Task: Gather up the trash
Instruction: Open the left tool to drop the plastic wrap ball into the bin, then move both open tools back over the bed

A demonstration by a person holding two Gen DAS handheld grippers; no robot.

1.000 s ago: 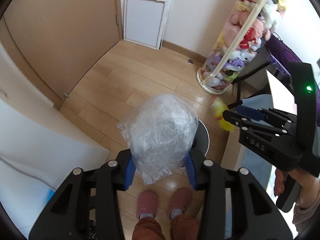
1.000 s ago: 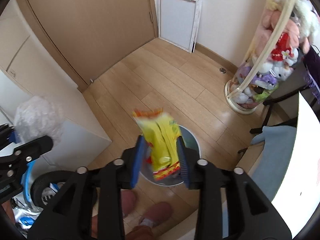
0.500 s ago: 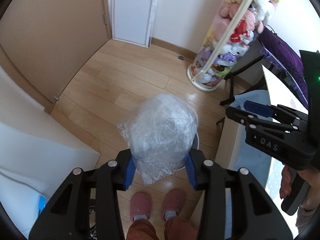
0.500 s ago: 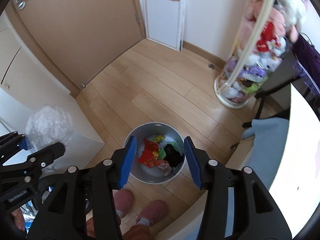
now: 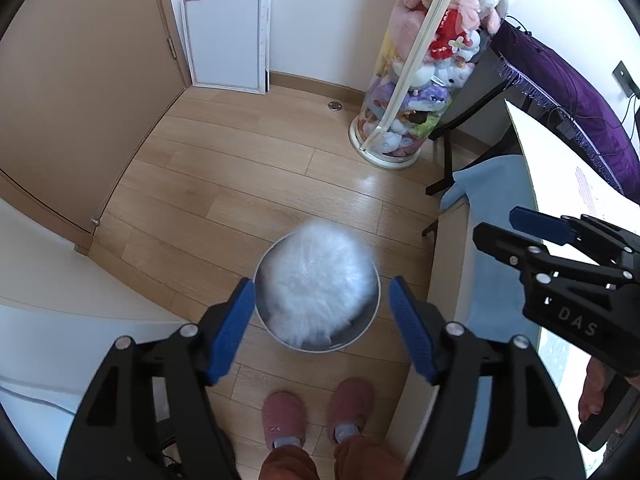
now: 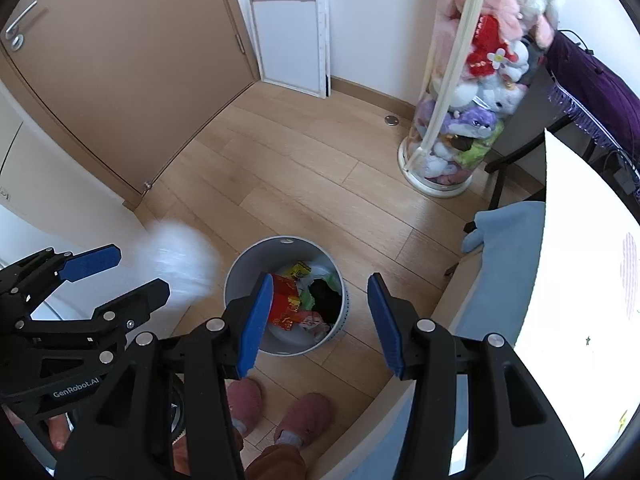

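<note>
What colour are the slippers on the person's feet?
Dusty pink slippers, over rust-brown trousers. The left wrist view shows both from above most clearly.

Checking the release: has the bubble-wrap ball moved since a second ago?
Yes. The bubble-wrap ball has left the left claw, whose jaws are opening, and dropped toward the grey bin on the floor; it shows blurred in both views.

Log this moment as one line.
left gripper: opening, empty | clear crumpled plastic bag: falling, blurred | round grey bin: below | right gripper: open, empty
</note>
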